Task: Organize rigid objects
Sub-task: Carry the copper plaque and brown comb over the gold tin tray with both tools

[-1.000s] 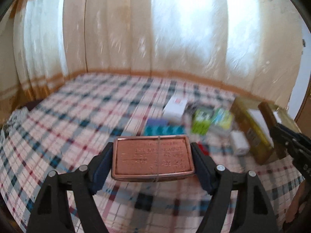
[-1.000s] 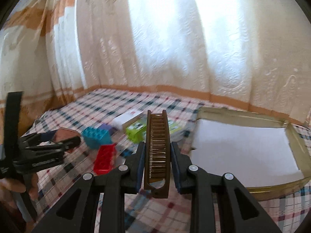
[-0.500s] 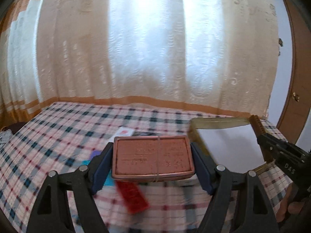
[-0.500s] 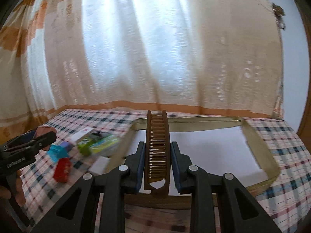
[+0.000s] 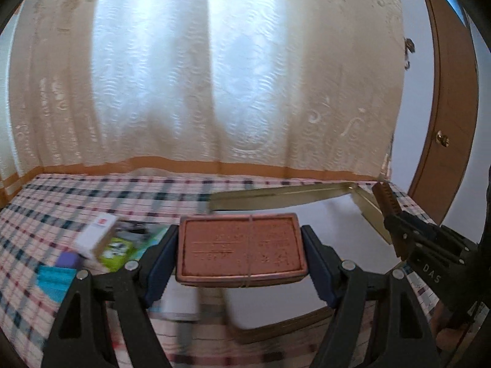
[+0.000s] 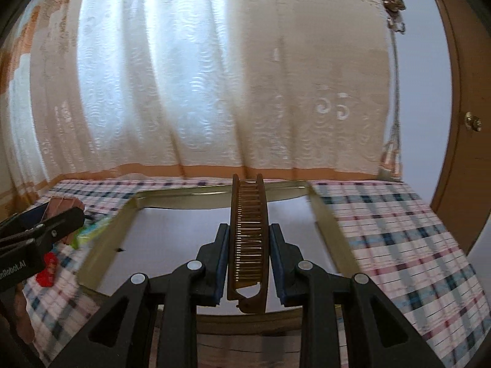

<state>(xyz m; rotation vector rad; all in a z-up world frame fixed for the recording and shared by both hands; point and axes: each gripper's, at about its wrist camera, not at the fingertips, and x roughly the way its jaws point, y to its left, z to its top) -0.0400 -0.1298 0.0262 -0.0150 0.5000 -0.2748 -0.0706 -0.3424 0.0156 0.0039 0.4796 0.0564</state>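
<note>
A checked cloth (image 6: 399, 230) covers the surface, curtains hanging close behind. On it lies a gold-walled tray (image 6: 330, 230), its white floor bare. Above its near-left corner the left gripper (image 5: 241, 247), pitched downward, clamps a copper tin (image 5: 242, 245); the right gripper (image 6: 248, 254), over the near edge, pinches a brown comb (image 6: 248, 230) lengthwise.

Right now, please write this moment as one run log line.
left gripper: shut on copper tin | right gripper: shut on brown comb | both above gold tray
</note>
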